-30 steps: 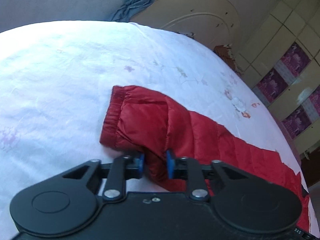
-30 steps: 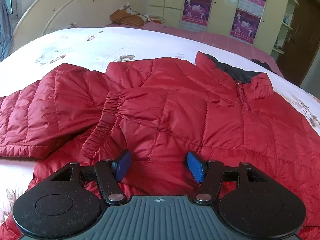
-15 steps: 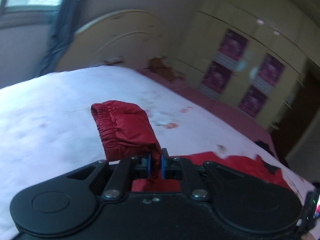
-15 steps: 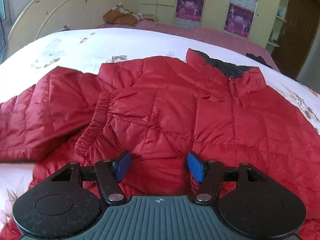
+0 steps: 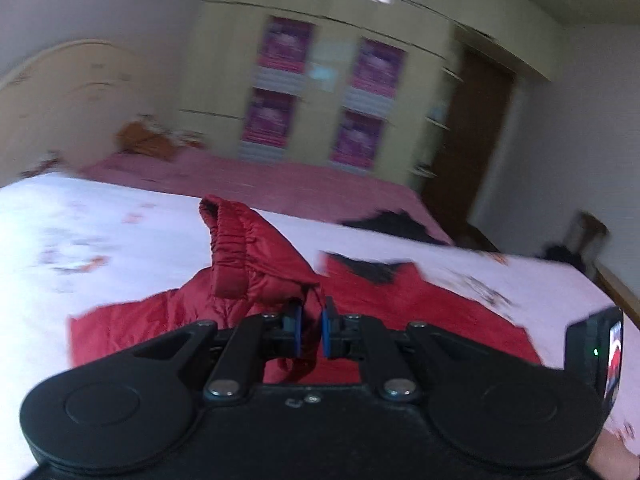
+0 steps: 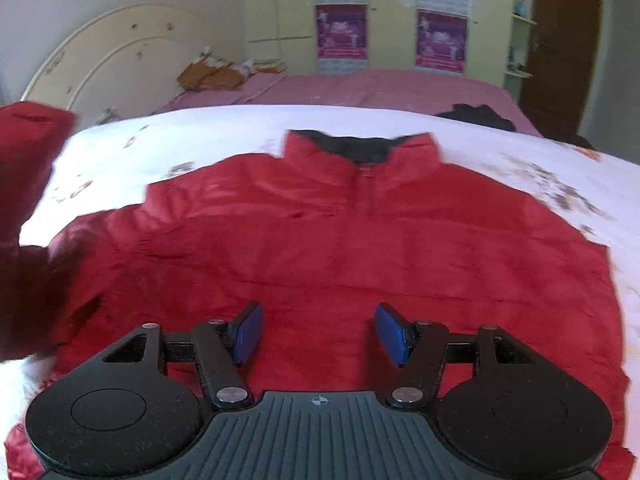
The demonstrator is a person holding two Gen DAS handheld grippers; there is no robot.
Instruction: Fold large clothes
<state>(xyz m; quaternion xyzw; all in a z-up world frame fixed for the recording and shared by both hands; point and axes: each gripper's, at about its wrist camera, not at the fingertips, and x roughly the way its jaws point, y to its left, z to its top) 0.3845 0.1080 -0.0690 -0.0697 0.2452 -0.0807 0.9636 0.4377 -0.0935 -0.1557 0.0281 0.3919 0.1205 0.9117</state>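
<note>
One red quilted jacket (image 6: pixel 320 248) lies face up across the white bed (image 6: pixel 208 132), collar toward the top of the frame, dark lining showing at the neck. Its sleeve (image 5: pixel 248 256) is raised, elastic cuff uppermost, at centre of the left view. Motion blur smears the quilting, and the hem is hidden behind the right tongs (image 6: pixel 318 332). Those hover low over the jacket's lower front, blue pads wide apart. The left tongs (image 5: pixel 311 330) are clamped on sleeve fabric.
</note>
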